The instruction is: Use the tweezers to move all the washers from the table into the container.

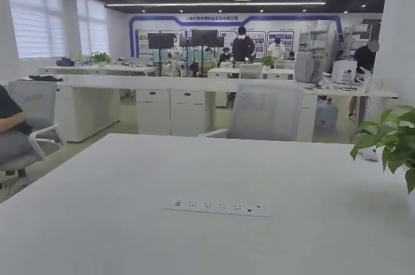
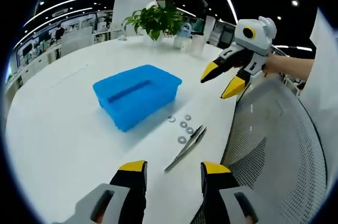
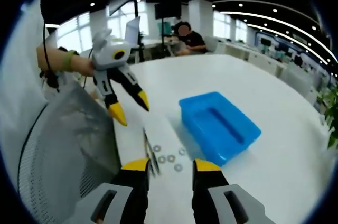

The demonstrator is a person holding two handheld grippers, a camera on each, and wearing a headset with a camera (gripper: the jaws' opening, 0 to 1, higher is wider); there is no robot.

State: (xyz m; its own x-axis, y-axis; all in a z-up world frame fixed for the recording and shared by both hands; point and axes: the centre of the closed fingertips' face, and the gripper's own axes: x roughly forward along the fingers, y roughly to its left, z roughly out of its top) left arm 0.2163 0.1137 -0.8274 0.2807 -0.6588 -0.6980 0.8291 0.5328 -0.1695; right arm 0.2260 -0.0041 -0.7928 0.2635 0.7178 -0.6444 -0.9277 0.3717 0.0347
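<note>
Tweezers (image 2: 186, 149) beside washers (image 2: 183, 124), just ahead of left gripper (image 2: 173, 167) and right gripper (image 3: 171, 165), both gaping, empty

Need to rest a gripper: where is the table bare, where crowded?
In the left gripper view, bare: the table left of the blue container and beyond it toward the potted plant. Crowded: the strip between container and table edge, holding the washers and the tweezers.
</note>
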